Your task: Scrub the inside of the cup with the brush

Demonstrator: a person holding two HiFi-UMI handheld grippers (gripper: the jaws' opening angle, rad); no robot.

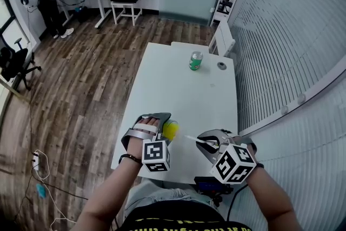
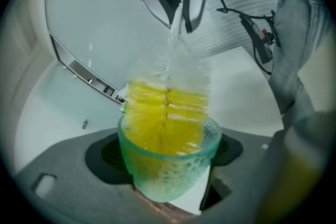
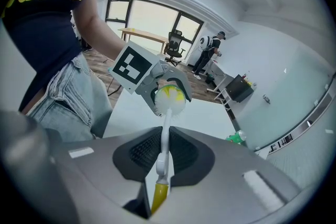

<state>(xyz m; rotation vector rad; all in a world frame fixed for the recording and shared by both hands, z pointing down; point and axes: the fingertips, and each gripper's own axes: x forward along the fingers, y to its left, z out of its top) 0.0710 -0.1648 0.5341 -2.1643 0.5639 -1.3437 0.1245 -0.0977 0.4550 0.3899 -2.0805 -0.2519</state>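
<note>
Over white tabletop [image 1: 184,89], left gripper [image 1: 159,123] is clamping the cup [image 2: 168,168]; right gripper [image 1: 208,141] is pinching the brush [image 2: 169,107] entering from three o'clock.

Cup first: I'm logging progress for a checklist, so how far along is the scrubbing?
Done: the left gripper clamps the green cup, and the right gripper grips the brush by its handle. In hand: the brush's yellow bristles sit inside the cup, the white ones above the rim. Left: finishing the scrub and pulling the brush out; how clean the inside is cannot be told.
</note>
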